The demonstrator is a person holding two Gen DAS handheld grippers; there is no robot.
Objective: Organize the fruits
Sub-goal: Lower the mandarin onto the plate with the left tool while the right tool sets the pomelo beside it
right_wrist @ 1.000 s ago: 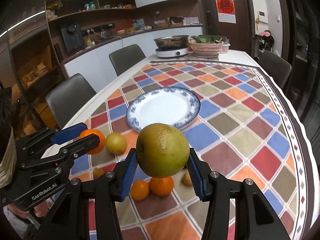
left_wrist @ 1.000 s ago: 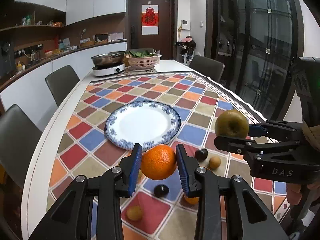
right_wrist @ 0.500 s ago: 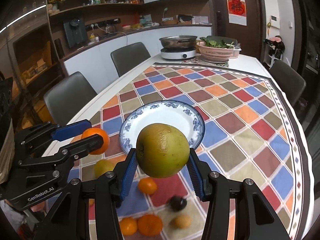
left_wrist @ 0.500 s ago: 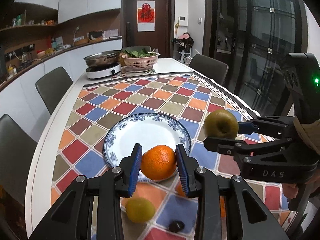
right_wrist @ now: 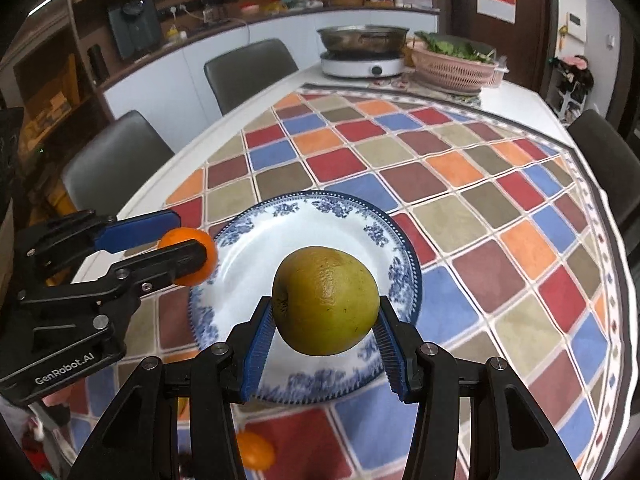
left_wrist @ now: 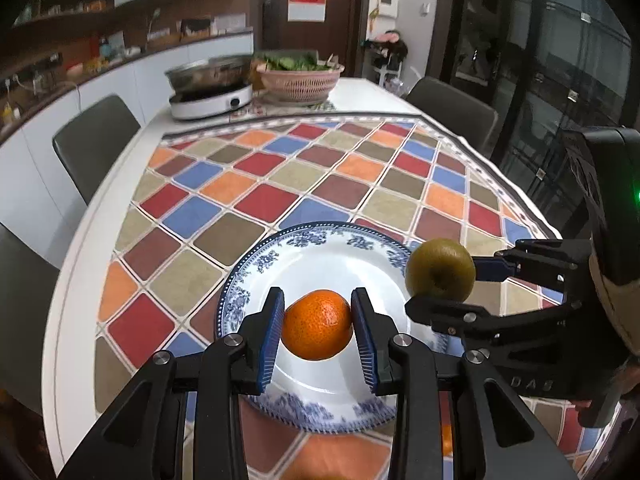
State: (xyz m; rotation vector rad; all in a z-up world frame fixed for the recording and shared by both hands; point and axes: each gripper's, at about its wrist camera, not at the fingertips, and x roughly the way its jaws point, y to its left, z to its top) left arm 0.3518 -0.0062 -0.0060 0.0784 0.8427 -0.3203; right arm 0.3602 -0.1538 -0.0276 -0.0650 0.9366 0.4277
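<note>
My left gripper [left_wrist: 317, 330] is shut on an orange [left_wrist: 317, 325] and holds it above the near part of the blue-and-white plate [left_wrist: 332, 240]. My right gripper [right_wrist: 326, 316] is shut on a green-yellow pear [right_wrist: 326, 300] and holds it above the plate [right_wrist: 320, 208]. In the left wrist view the pear [left_wrist: 440, 268] hangs over the plate's right rim. In the right wrist view the orange [right_wrist: 192, 256] hangs over the plate's left rim. The plate itself holds nothing.
A small orange [right_wrist: 256, 456] lies on the chequered tablecloth near the front edge, behind my fingers. A hotpot cooker [left_wrist: 212, 92] and a pink basket of greens [left_wrist: 300, 76] stand at the table's far end. Grey chairs [right_wrist: 112, 164] stand around the table.
Both grippers have moved forward with their fruits, from over the loose fruit near the front edge to above the plate. The loose fruits have dropped out of view below.
</note>
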